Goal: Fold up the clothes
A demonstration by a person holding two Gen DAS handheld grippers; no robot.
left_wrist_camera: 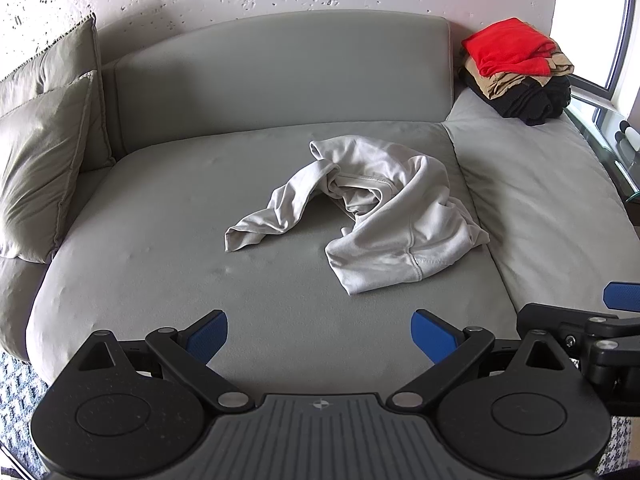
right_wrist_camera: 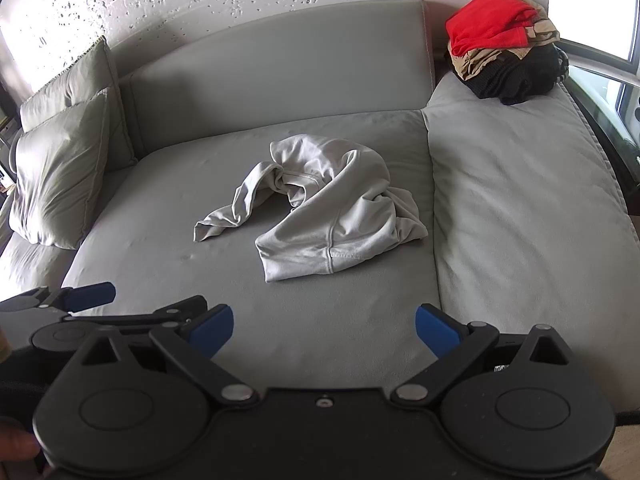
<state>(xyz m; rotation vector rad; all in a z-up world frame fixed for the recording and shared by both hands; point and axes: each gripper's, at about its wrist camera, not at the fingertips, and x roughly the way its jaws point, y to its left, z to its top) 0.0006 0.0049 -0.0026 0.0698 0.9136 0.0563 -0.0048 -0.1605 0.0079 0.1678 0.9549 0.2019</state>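
A crumpled light grey garment [left_wrist_camera: 372,212] [right_wrist_camera: 320,208] lies in a heap in the middle of the grey sofa seat [left_wrist_camera: 180,248] [right_wrist_camera: 160,216], one sleeve trailing to the left. My left gripper [left_wrist_camera: 319,336] hovers over the seat's front edge, short of the garment, open with nothing between its blue pads. My right gripper [right_wrist_camera: 324,330] hangs beside it at the same distance, also open and empty. In the left wrist view the right gripper [left_wrist_camera: 592,320] shows at the right edge. The left gripper [right_wrist_camera: 72,300] shows at the left edge of the right wrist view.
A pile of folded clothes [left_wrist_camera: 516,68] [right_wrist_camera: 504,40], red on top of tan and black, sits at the sofa's back right corner. Two grey pillows [left_wrist_camera: 44,152] [right_wrist_camera: 64,152] lean at the left end. A glass side table [left_wrist_camera: 612,140] stands right of the sofa by a window.
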